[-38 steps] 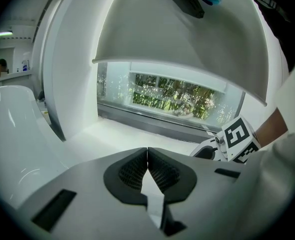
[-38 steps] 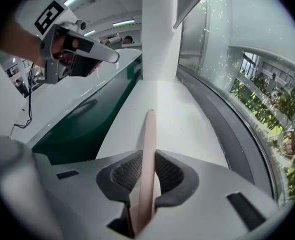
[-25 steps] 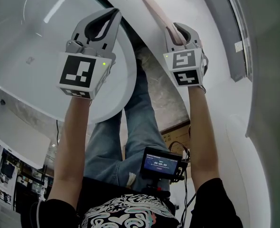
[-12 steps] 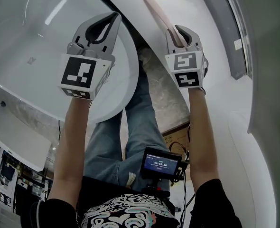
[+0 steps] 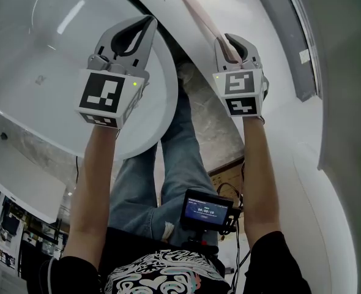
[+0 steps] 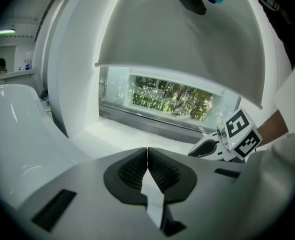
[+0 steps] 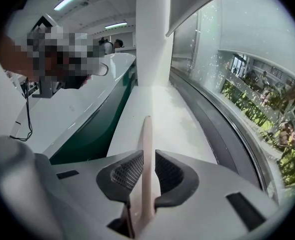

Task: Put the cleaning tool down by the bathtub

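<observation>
In the head view my right gripper [image 5: 229,41] is shut on the pale pink handle of the cleaning tool [image 5: 199,14], which slants up and to the left over the white ledge [image 5: 272,35] beside the bathtub. The right gripper view shows the handle [image 7: 146,139] clamped between the dark pads, its tip held above the ledge [image 7: 157,109]. The tool's head is hidden behind the gripper. My left gripper [image 5: 148,22] hangs shut and empty over the white bathtub rim [image 5: 162,103]. Its pads [image 6: 137,170] meet with nothing between them.
The white bathtub [image 7: 82,99] has a dark green side [image 7: 95,129] and runs along the left of the ledge. A dark window frame [image 7: 222,129] and glass [image 7: 252,84] border the ledge on the right. A white pillar [image 7: 152,34] stands at its far end. The person's legs [image 5: 174,158] stand on the floor below.
</observation>
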{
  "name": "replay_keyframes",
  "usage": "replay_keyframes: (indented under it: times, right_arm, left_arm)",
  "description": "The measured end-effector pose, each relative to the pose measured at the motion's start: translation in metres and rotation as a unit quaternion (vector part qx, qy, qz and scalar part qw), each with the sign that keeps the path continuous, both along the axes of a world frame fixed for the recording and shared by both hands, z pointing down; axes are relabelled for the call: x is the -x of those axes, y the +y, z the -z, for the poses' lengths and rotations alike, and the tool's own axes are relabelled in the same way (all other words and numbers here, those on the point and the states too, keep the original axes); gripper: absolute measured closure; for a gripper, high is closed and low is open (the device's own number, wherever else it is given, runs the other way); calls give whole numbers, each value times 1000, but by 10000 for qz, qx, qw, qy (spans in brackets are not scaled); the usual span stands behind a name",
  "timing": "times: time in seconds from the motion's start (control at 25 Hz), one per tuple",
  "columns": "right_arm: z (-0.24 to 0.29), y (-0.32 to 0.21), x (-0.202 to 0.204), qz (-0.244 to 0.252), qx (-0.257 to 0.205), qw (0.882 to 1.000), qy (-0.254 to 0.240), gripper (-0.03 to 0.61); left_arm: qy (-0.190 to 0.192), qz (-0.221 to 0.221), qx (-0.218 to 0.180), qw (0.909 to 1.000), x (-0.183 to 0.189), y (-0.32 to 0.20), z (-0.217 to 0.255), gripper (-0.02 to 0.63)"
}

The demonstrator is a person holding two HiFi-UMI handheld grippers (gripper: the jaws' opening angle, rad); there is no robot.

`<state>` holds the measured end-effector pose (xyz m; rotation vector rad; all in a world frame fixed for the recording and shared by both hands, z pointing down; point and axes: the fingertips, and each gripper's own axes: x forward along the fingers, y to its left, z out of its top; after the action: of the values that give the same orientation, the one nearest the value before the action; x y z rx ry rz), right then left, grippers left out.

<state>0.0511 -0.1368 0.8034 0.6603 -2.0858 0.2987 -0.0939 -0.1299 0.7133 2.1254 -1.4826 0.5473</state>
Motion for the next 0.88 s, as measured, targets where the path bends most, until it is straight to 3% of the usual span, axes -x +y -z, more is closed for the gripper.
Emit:
replay_keyframes:
  times: [0.2,0.88]
  right_arm:
    - [8,-1,-1,75,-181,9998,92,551]
    - [64,2,0,-465,-213,9986,-97,551]
  left_arm:
    - [37,-41,-32,10000,1,-2,4,597]
    - [69,-119,-119,9998,16,3,39,596]
